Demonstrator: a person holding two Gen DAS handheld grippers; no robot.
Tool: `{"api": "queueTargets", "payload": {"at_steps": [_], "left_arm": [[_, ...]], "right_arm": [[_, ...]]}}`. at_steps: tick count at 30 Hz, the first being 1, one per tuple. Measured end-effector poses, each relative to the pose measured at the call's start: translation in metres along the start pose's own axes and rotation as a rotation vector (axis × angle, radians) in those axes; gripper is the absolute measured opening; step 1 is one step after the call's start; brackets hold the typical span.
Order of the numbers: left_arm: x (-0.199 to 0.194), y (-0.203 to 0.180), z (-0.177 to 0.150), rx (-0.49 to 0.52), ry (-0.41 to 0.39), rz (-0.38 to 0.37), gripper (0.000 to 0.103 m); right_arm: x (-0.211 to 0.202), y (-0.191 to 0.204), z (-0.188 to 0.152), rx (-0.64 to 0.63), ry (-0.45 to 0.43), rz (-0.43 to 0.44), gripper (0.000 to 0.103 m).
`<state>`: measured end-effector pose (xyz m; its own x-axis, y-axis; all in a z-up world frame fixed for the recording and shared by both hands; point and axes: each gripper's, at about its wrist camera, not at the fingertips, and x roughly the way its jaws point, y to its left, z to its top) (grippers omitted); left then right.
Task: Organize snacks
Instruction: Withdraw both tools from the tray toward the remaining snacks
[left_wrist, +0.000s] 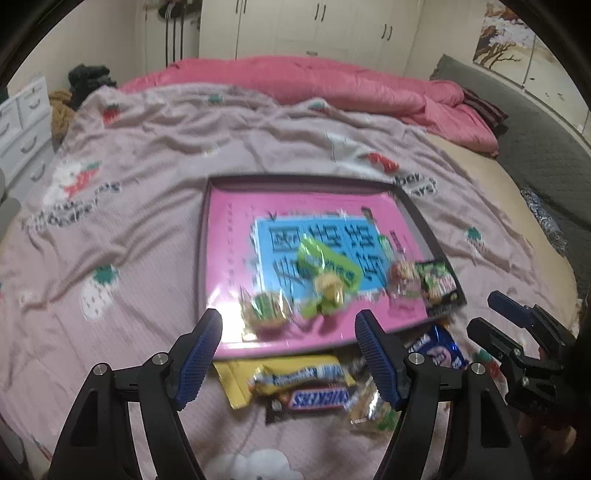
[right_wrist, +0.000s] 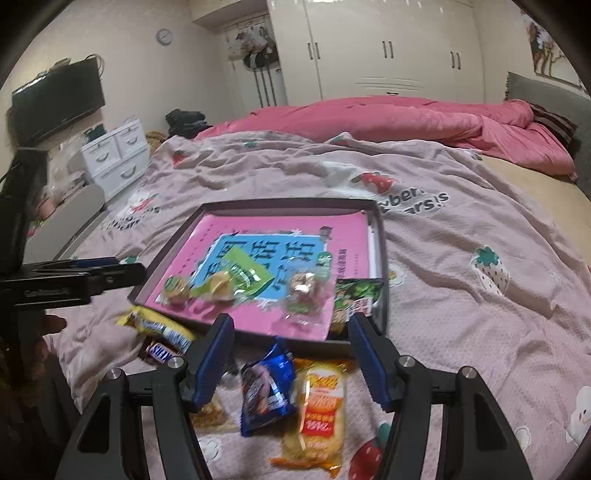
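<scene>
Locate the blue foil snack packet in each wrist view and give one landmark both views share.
Left wrist view: the blue foil snack packet lies low right on the bedspread, just outside the tray's near right corner, partly behind the left gripper's right finger.
Right wrist view: it lies bottom centre, between the right gripper's fingers, beside an orange-and-yellow packet.
Shared landmark: the dark-rimmed tray with the pink liner.

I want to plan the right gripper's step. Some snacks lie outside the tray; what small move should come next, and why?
Probably lower the open right gripper onto the blue packet: it lies on the blanket directly ahead, outside the tray.
</scene>
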<state>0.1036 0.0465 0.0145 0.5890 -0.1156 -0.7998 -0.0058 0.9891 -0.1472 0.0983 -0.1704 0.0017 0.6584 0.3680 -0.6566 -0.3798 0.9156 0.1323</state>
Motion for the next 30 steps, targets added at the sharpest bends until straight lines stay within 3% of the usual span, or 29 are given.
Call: {"api": "queueTargets", "payload": {"at_steps": [30], "left_arm": [[-0.012, -0.001, -0.040, 0.019, 0.048, 0.015, 0.079]], "right_arm": [[-0.014, 0.007, -0.024, 0.034, 0.075, -0.009, 0.072]]}}
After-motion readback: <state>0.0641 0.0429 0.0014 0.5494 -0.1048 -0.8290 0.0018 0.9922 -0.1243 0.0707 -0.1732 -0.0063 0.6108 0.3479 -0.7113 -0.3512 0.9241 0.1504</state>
